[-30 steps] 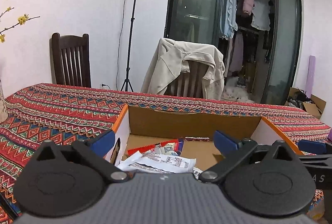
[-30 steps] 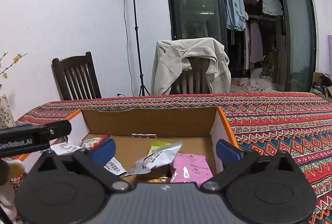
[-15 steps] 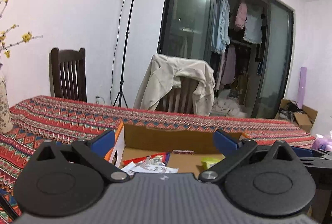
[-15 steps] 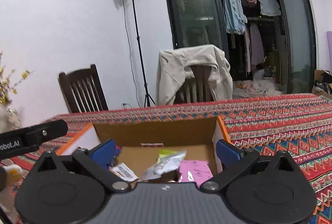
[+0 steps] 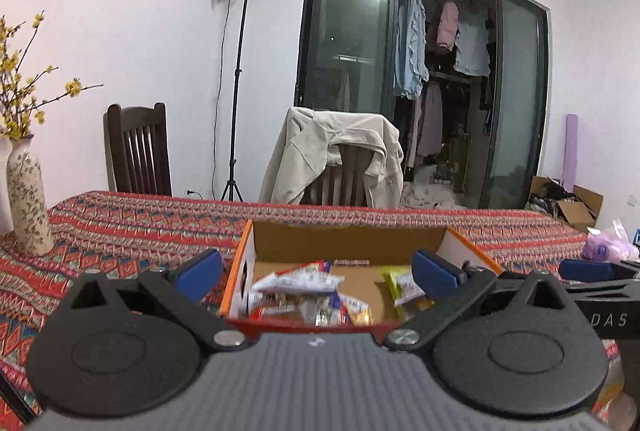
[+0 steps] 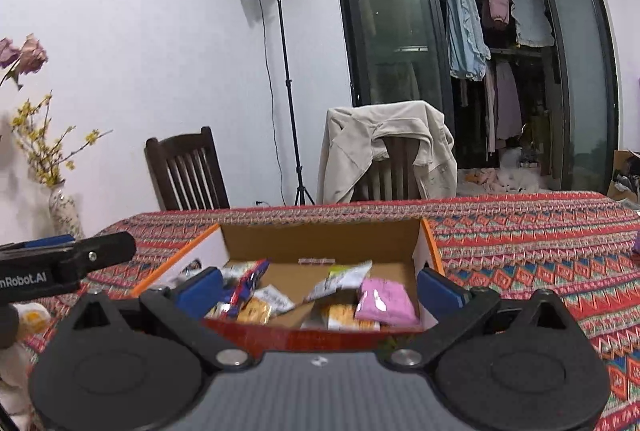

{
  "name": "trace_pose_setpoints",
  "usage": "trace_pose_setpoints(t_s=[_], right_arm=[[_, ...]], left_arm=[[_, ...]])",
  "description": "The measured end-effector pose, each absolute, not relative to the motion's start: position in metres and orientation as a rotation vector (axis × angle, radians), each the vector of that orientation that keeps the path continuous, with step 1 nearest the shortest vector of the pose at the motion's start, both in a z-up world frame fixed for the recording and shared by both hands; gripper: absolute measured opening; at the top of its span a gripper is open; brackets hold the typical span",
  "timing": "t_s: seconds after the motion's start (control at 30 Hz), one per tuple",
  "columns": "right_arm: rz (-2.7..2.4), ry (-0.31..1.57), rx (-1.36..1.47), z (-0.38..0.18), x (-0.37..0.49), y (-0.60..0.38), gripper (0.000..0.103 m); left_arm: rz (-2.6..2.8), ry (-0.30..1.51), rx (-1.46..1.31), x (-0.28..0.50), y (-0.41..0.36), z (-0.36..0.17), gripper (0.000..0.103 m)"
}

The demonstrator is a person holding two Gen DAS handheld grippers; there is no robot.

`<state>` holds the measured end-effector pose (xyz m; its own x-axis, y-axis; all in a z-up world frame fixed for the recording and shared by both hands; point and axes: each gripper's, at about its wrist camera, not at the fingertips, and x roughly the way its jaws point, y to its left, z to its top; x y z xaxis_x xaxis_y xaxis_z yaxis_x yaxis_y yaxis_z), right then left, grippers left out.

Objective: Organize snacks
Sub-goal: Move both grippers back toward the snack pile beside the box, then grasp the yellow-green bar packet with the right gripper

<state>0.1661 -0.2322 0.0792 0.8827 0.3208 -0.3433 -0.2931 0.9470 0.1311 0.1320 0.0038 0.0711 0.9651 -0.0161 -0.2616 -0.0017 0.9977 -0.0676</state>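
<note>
Two claws, the left claw (image 5: 316, 273) and the right claw (image 6: 320, 285), hang wide and empty just short of one cardboard box (image 6: 320, 241) on the patterned tabletop (image 6: 540, 231). Inside lie about ten snack packets (image 5: 296, 277), one pink packet (image 6: 382, 297) at the right. A second ago both claws were nearer, over the box; they have since drawn back.

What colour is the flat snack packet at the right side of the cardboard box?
Pink. The packet shows best in the right wrist view, lying inside the box.
</note>
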Motion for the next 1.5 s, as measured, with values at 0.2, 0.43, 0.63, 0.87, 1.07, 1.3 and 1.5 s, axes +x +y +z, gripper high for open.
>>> trace_pose_setpoints(t_s=[0.2, 0.43, 0.63, 0.87, 1.07, 1.3, 1.5], right_arm=[[0.312, 0.438, 0.05, 0.054, 0.143, -0.233, 0.103], [0.303, 0.508, 0.042, 0.03, 0.131, -0.233, 0.103], [0.303, 0.538, 0.024, 0.02, 0.124, -0.23, 0.103], [0.304, 0.55, 0.006, 0.018, 0.122, -0.227, 0.103], [0.324, 0.559, 0.003, 0.02, 0.128, -0.218, 0.103], [0.393, 0.608, -0.025, 0.021, 0.146, -0.19, 0.103], [0.41, 0.708, -0.036, 0.01, 0.17, -0.169, 0.091]], left_arm=[[0.007, 0.315, -0.044, 0.107, 0.009, 0.042, 0.103], [0.014, 0.362, -0.056, 0.093, 0.02, 0.016, 0.103], [0.008, 0.38, -0.068, 0.091, 0.023, 0.008, 0.103], [0.007, 0.387, -0.079, 0.097, 0.026, 0.003, 0.103], [0.007, 0.394, -0.116, 0.099, 0.033, -0.001, 0.103], [0.015, 0.418, -0.145, 0.102, 0.038, -0.004, 0.103], [0.004, 0.416, -0.168, 0.101, 0.042, -0.005, 0.103]])
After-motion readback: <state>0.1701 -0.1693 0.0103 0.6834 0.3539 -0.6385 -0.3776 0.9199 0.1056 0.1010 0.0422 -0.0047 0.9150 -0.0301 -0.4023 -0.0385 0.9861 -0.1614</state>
